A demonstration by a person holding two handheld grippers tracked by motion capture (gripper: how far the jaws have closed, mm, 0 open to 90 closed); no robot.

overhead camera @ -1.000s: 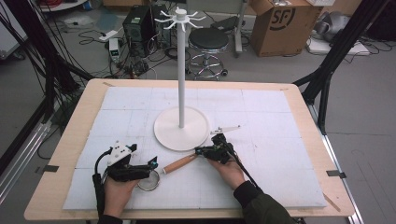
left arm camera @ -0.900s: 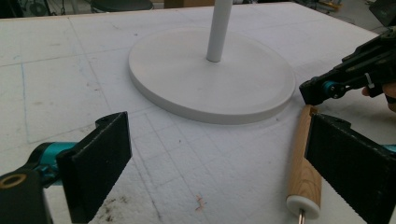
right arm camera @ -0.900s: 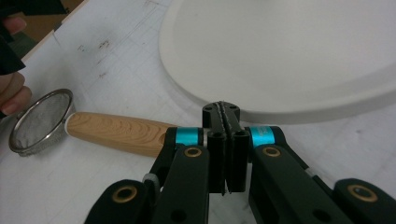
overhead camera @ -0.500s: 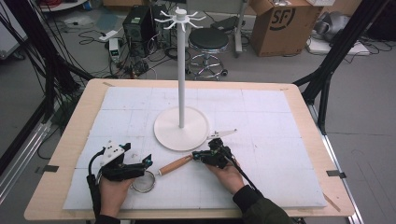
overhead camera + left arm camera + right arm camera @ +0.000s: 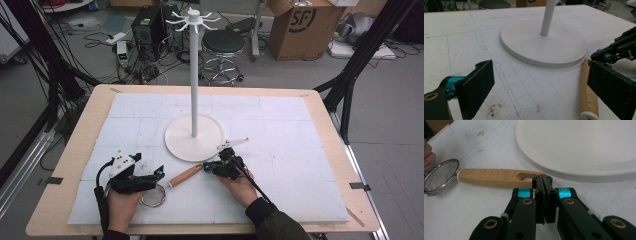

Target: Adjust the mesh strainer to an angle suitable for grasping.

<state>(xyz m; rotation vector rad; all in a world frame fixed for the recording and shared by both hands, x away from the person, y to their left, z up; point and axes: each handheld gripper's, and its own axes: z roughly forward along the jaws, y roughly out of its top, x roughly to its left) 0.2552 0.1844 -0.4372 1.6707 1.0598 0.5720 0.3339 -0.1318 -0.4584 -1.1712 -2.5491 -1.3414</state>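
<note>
Right gripper view shows the right gripper with jaws pressed flat together at the slotted end of the sieve's wooden handle, right beside the stand base. Whether they pinch anything, I cannot tell. The left gripper stands wide open, holding nothing; the handle lies against its right jaw, near the base.

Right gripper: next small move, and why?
Probably lift the handle end slightly. The right gripper looks shut at the slotted tip of the strainer's wooden handle, which lies flat beside the stand's base; the left gripper is open around nothing.
</note>
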